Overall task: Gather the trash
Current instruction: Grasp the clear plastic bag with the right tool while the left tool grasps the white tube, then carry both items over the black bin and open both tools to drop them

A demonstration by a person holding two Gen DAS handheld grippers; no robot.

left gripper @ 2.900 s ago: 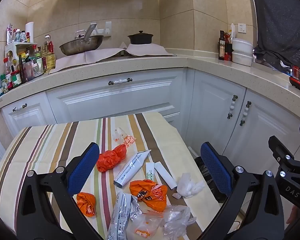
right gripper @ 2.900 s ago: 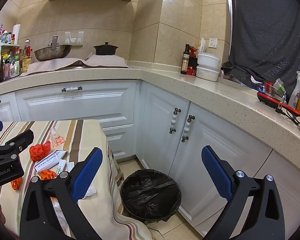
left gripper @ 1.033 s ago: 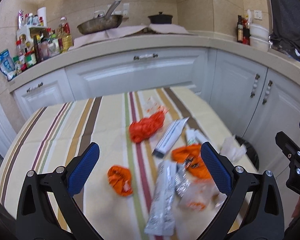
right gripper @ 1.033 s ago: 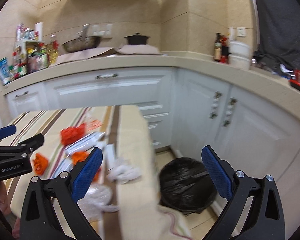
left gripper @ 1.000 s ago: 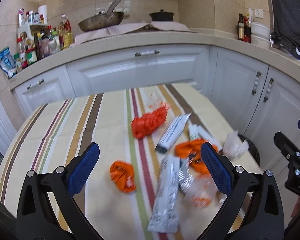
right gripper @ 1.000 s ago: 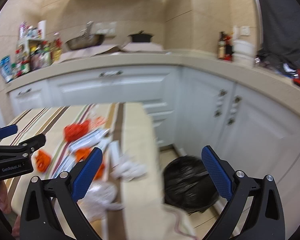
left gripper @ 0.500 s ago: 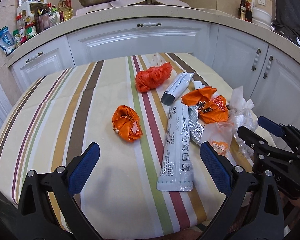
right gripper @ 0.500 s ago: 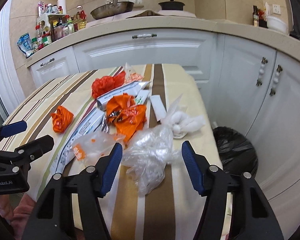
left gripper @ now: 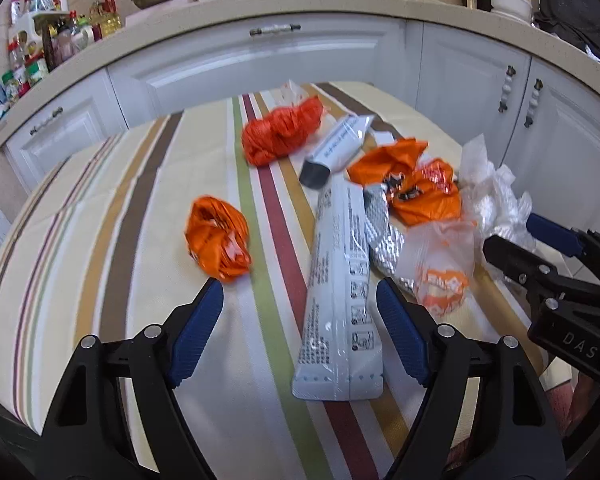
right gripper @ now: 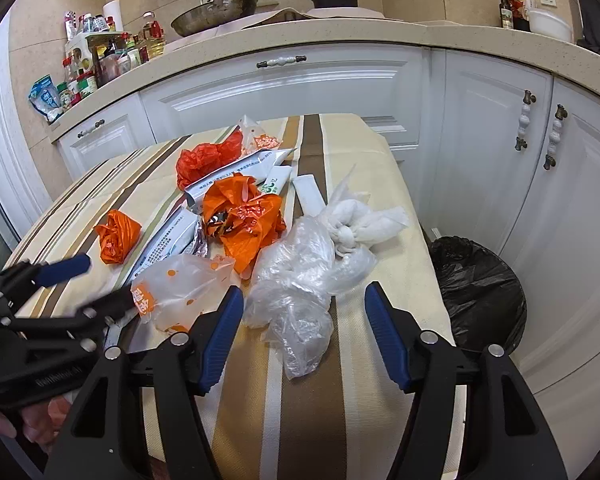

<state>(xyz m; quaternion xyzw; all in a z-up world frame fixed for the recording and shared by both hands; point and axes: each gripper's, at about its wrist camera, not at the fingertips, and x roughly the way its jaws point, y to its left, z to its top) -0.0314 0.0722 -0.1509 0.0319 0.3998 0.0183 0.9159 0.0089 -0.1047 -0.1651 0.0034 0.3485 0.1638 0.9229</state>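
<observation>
From the left wrist view, the left gripper [left gripper: 300, 316] hangs low over the near edge of the striped table [left gripper: 112, 216], its jaws closing yet empty, with the near end of the long white wrapper [left gripper: 340, 300] lying between the blue pads, untouched. A crumpled orange bag [left gripper: 218, 238] sits just beyond the left pad, so a slightly off closure could catch neither piece or nudge the flat wrapper across the cloth instead of lifting it. From the right wrist view, the right gripper [right gripper: 304, 316] stands spread but not wide, its jaws just opening, around the lower part of the clear plastic bag [right gripper: 300, 280] near the table's right edge; the pads do not seem to press it. That film is limp and tangled with the white tissue wad [right gripper: 356, 220], so a shallow pinch may slip or drag neighbours off the edge beside the black-lined bin [right gripper: 476, 280]
</observation>
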